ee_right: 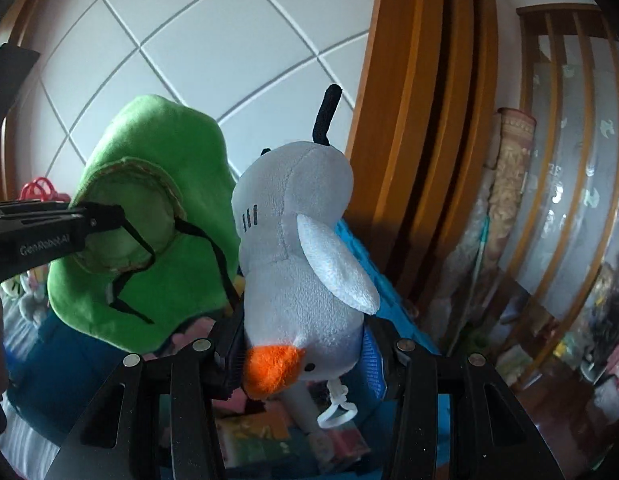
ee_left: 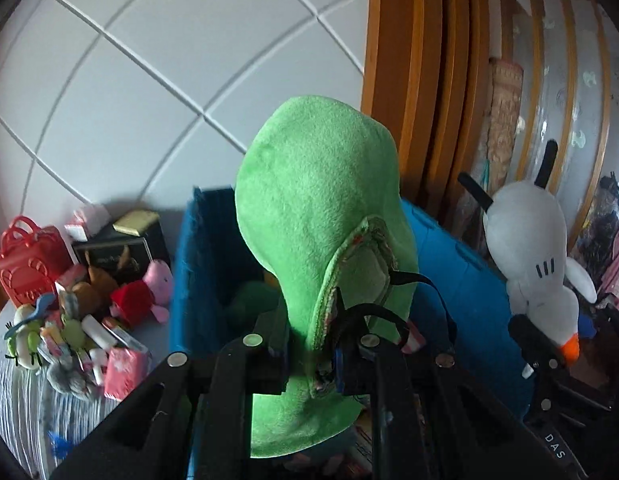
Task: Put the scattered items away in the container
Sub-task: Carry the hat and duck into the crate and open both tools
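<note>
Your left gripper (ee_left: 313,364) is clamped on the lower edge of a green plush piece (ee_left: 317,208), which stands up and fills the middle of the view. Black straps (ee_left: 413,280) trail from its pale inner patch. Behind it sits the blue container (ee_left: 461,276), open. At right, the other gripper (ee_left: 541,348) carries a white plush bird (ee_left: 525,248) head down. At left, small toys (ee_left: 81,312) lie heaped by a red case (ee_left: 25,264).

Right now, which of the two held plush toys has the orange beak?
The grey bird plush in the right gripper, hanging head down. The green plush in the left gripper has no beak, only a black strap.
</note>
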Available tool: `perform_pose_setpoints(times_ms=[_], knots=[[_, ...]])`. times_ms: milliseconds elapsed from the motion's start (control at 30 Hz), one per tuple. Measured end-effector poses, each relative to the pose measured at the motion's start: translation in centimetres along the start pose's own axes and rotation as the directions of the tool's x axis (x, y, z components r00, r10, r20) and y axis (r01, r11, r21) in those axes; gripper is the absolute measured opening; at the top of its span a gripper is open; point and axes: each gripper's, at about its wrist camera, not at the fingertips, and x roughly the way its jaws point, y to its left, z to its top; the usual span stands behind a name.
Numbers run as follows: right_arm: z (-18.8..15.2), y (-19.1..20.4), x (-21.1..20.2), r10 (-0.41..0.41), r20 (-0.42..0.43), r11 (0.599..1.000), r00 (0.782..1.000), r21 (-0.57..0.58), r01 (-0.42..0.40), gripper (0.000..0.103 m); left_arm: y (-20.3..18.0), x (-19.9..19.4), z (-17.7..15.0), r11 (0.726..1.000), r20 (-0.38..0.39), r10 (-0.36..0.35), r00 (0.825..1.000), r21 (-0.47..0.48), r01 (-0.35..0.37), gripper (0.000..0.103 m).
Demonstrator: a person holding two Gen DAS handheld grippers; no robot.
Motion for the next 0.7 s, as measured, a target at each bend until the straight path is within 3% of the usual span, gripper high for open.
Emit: perform_pose_setpoints(times_ms=[133,233,300,367,500,633,700], knots=[[-1.7,-2.4,4.6,0.007,-0.152,0.998,0.988,-0.067,-0.017,0.047,-3.9,5.2,-1.3,0.999,-0.211,0.002,0.977,0.043,0.007,0.015],[-2.9,-3.8,7.7,0.054,-0.278,0.995,0.959,-0.066,-0.075,0.047,-5.1,7.8,-2.5,0.999,-0.354,-0.043,0.934,0.006,0.048,0.015],[-3.4,-4.8,9.6,0.078,-0.353,0.991,0.933,-0.071,-0.109,0.047,-6.0,8.9,-3.0,0.999,-0.41,-0.044,0.911,0.007,0.052,0.015],[-3.5,-5.0,10.7,0.093,-0.409,0.988,0.908,-0.078,-0.137,0.047,-6.4,9.0,-3.1,0.999,-0.433,-0.04,0.9,0.003,0.046,0.015],[-4.5,-5.3,12.9,0.097,-0.49,0.979,0.866,-0.108,-0.171,0.047,-7.1,8.8,-3.5,0.999,-0.444,-0.007,0.896,0.035,0.026,0.015],[-5.0,-4.5,12.8,0.085,-0.503,0.967,0.86,-0.167,-0.193,0.047,-7.1,9.0,-3.6,0.999,-0.451,0.005,0.892,0.035,0.012,0.025],[-5.3,-4.0,12.8,0.071,-0.513,0.963,0.856,-0.188,-0.192,0.047,-6.6,9.4,-3.4,0.999,-0.455,0.004,0.891,0.037,0.014,0.038]])
